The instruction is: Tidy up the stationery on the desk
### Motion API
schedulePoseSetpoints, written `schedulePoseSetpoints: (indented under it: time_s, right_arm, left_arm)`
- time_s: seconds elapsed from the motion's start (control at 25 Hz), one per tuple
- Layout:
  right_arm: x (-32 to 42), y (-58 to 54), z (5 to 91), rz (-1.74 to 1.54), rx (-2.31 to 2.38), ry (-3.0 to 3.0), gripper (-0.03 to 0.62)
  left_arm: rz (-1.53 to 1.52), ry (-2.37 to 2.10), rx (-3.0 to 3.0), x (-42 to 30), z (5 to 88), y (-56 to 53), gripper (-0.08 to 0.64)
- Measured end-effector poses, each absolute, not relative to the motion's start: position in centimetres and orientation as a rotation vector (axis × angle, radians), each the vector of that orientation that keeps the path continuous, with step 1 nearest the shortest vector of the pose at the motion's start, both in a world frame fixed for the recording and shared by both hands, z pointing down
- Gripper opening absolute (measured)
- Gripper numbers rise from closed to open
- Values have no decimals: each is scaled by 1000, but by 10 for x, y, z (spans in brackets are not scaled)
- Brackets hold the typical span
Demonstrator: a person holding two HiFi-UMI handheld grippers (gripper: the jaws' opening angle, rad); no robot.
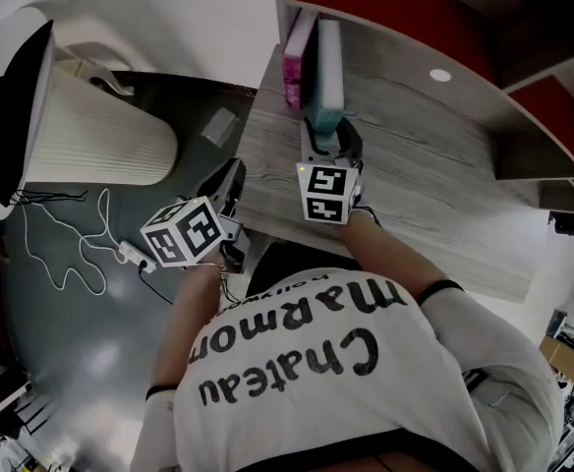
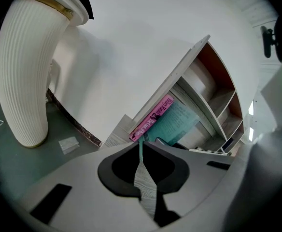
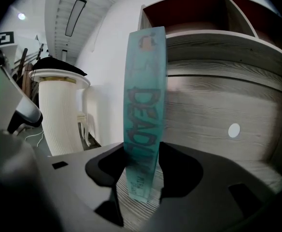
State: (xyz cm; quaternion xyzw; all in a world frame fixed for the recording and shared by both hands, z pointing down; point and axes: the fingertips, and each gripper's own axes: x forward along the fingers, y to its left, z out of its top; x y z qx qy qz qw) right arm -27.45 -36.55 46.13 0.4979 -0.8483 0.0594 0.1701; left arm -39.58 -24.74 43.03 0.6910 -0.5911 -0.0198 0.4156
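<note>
Standing the teal book beside the pink one

Gripping the teal book [image 3: 145, 105] low across its spine with the right gripper [image 3: 143, 163], pads on both covers, and resting it upright on the wood-grain desk [image 1: 434, 155], just beside the pink book [image 1: 296, 62] at the far left corner. Holding the left gripper [image 2: 141, 153] clenched on nothing, off the desk's near left edge. Best to press the teal cover flush against the pink neighbour and check for lean before letting go, then to back straight out along the desk without dragging a cover. Little slack on the left: desk edge close by, with a ribbed white stand [image 1: 100, 136] on the floor beyond. Plenty of bare desktop to the right, in front of the shelf unit [image 3: 213, 37]
</note>
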Motion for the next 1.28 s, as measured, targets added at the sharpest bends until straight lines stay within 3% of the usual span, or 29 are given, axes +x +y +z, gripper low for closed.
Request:
schedulePoseSetpoints:
  time_s: [0.28, 1.28]
  right_arm:
    - [-291, -364, 462, 160, 1341, -2446, 241]
    - [-302, -392, 460, 184, 1337, -2461, 245]
  left_arm:
    - [-61, -1511, 1714, -401, 429, -241, 32]
    - [-57, -1555, 1643, -417, 436, -235, 32]
